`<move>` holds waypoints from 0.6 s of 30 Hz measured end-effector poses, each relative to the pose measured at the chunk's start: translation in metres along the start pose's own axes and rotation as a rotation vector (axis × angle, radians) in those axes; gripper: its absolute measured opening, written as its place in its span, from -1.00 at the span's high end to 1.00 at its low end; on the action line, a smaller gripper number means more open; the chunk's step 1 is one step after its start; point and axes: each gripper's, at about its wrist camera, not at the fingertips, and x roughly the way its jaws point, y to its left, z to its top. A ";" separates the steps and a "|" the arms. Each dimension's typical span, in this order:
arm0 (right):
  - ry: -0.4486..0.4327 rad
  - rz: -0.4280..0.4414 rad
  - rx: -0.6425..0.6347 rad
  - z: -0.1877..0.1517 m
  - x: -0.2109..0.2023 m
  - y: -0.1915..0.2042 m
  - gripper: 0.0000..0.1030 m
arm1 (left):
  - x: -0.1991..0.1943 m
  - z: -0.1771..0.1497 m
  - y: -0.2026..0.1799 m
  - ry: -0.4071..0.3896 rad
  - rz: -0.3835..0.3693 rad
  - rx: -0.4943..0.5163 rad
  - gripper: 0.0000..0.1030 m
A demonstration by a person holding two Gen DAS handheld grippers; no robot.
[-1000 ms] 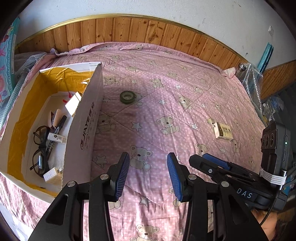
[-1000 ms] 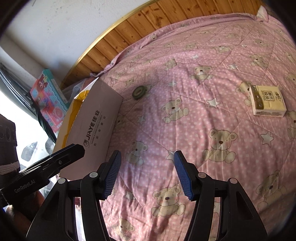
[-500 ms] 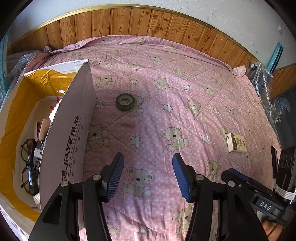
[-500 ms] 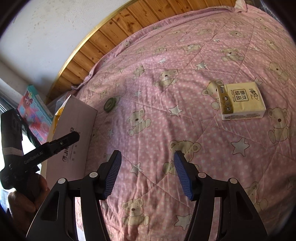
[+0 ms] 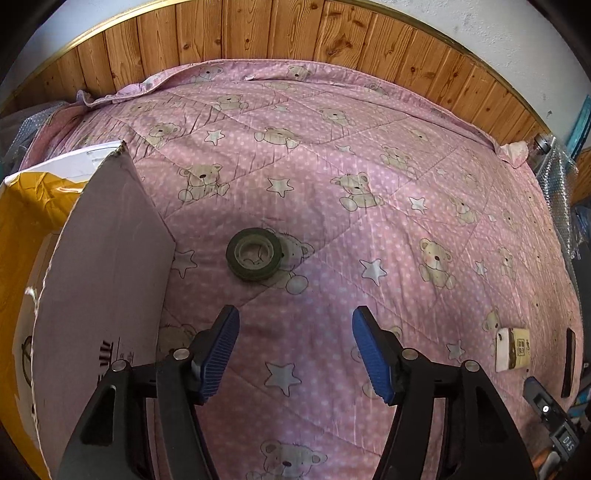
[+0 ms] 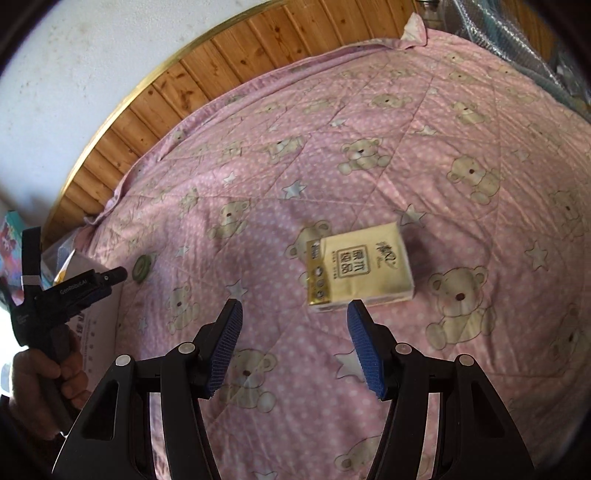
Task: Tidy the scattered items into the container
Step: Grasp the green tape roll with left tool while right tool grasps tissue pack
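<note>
A dark roll of tape lies flat on the pink bear-print quilt, just ahead of my open left gripper and slightly to its left. The cardboard box with a yellow lining stands at the left of that view, its near wall beside my left finger. In the right wrist view a yellow tissue pack lies on the quilt just beyond my open right gripper, nearer its right finger. The tape roll and the left gripper held in a hand show far left there. The tissue pack also appears at the left view's right edge.
A wooden headboard runs along the far side of the bed. Bubble wrap and a metal bottle sit off the right edge of the quilt. A colourful toy box stands beyond the cardboard box. The quilt between the two items is flat.
My left gripper moved forward toward the tape roll, which now looks larger and nearer. My right gripper swung toward the tissue pack, now just ahead of its fingers. Both stayed open.
</note>
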 end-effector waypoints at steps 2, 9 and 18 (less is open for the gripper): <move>-0.005 -0.040 -0.017 0.005 0.004 -0.003 -0.21 | 0.010 0.009 0.004 0.001 0.009 -0.008 -0.27; -0.001 -0.166 -0.153 0.018 0.035 0.002 -0.21 | 0.052 0.034 0.017 0.013 0.090 -0.032 -0.28; -0.021 -0.143 -0.174 0.030 0.037 -0.010 0.38 | 0.074 0.038 0.026 -0.008 0.028 -0.052 0.05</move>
